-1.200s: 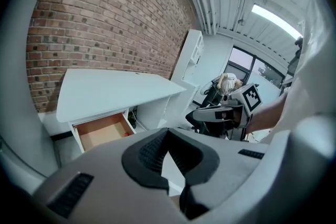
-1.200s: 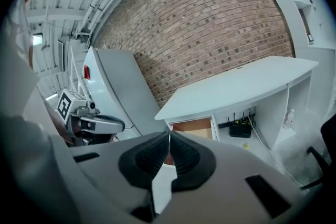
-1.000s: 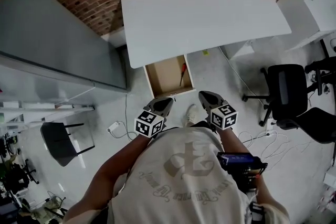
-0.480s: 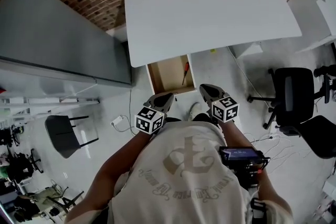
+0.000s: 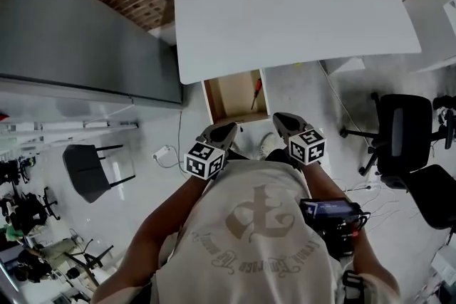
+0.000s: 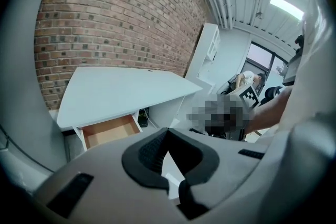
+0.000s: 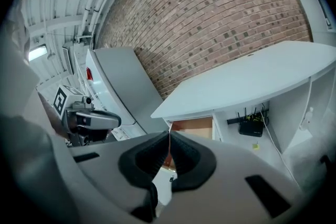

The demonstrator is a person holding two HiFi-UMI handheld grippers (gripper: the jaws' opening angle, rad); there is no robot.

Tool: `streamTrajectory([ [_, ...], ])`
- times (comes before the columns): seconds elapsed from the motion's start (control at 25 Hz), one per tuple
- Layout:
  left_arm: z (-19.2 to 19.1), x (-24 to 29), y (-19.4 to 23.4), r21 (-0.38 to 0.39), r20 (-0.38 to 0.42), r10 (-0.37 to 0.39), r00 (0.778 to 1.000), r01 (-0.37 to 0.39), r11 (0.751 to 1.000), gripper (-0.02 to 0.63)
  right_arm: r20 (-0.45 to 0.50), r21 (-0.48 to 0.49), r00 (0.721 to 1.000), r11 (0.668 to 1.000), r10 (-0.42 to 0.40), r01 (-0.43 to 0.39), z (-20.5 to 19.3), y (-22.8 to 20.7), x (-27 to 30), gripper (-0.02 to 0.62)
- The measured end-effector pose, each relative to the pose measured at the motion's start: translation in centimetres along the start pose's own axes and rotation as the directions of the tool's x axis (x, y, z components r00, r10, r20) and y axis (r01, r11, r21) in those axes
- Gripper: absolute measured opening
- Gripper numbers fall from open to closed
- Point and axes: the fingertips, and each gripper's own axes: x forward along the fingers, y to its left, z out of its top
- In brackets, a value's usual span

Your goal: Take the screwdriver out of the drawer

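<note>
The screwdriver [image 5: 255,92], with a red handle, lies along the right side of the open wooden drawer [image 5: 231,97] under the white desk [image 5: 292,11]. My left gripper [image 5: 225,129] and right gripper [image 5: 279,119] hover side by side in front of the drawer, short of its front edge. Both are shut and hold nothing. In the left gripper view the left gripper [image 6: 167,131] points past the drawer [image 6: 109,131], which lies at the left. The right gripper [image 7: 169,135] points at the drawer [image 7: 195,126] just beyond its tips.
A grey panel [image 5: 78,39] stands left of the desk against the brick wall. Black office chairs [image 5: 399,132] stand at the right, another chair [image 5: 89,171] at the left. Cables [image 5: 165,156] lie on the floor. A router [image 7: 251,127] sits under the desk.
The desk and drawer have shifted lower and to the right in the head view as the person came nearer. Both grippers moved slightly toward the drawer and stayed shut.
</note>
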Motion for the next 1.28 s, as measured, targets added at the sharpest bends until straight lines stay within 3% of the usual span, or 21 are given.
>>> streamTrajectory([
  [0.24, -1.0, 0.4, 1.1, -0.024, -0.023, -0.008, 1.000, 0.007, 1.000, 0.020, -0.020, 0.023, 1.000, 1.000, -0.015, 0.016, -0.8, -0.2, 0.9, 0.025],
  [0.68, -1.8, 3.5, 2.5, -0.025, -0.067, -0.097, 0.993, 0.096, 0.995, 0.020, -0.030, 0.064, 0.996, 0.994, -0.082, 0.084, -1.6, -1.5, 2.3, 0.023],
  [1.28, -3.8, 7.8, 3.9, -0.009, -0.168, -0.112, 0.979, 0.112, 0.994, 0.021, -0.046, 0.118, 0.992, 0.985, -0.118, 0.123, -2.8, -5.0, 3.7, 0.023],
])
